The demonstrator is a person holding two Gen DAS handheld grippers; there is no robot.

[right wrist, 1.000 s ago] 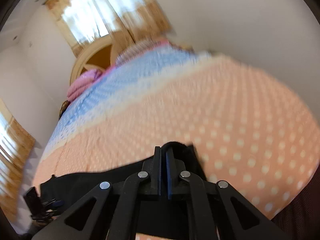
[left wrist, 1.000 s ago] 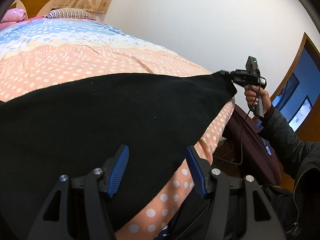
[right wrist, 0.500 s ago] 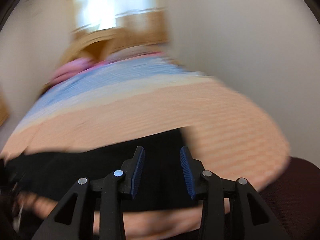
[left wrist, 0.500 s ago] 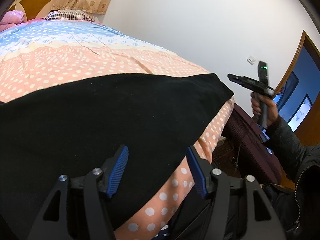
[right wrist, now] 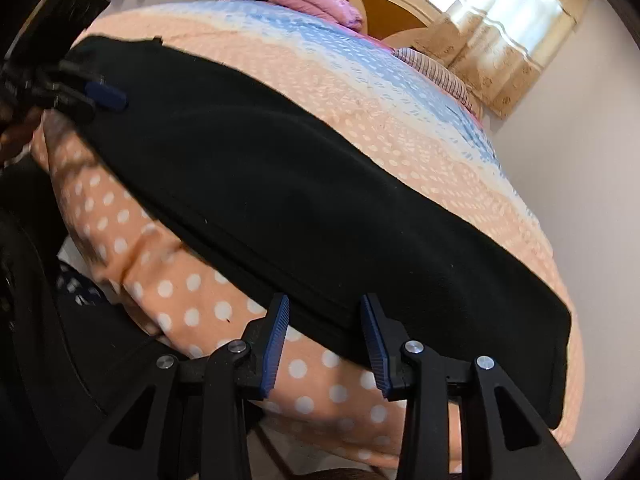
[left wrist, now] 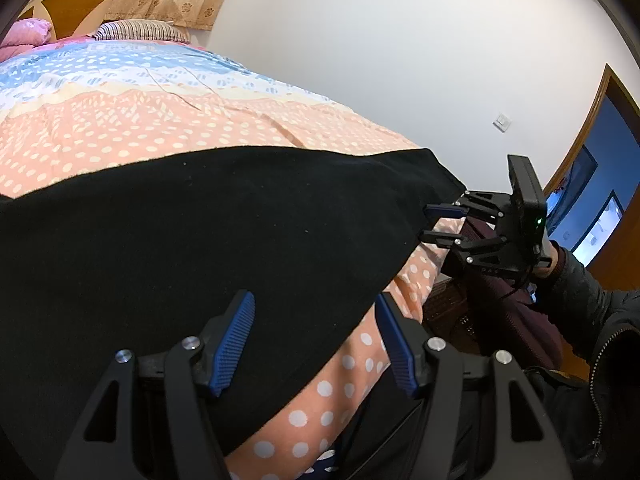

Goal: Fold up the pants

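Note:
The black pants (left wrist: 192, 240) lie flat along the near edge of the bed; they also show in the right wrist view (right wrist: 288, 184). My left gripper (left wrist: 314, 308) is open and empty, low over the pants' near edge. My right gripper (right wrist: 324, 312) is open and empty, its fingertips at the pants' near hem. In the left wrist view the right gripper (left wrist: 442, 224) sits open just off the pants' right end. In the right wrist view the left gripper (right wrist: 96, 98) is at the pants' far left end.
The bed (left wrist: 160, 112) has a peach polka-dot and blue quilt, with pillows (left wrist: 136, 32) at the headboard. A dark maroon seat (left wrist: 500, 312) stands beside the bed's right corner. A white wall (left wrist: 400, 60) and a wooden door frame (left wrist: 592, 120) are to the right.
My right gripper let go of the pants' right corner, opened, and swung down to the near edge of the bed. The left gripper stayed in place, open.

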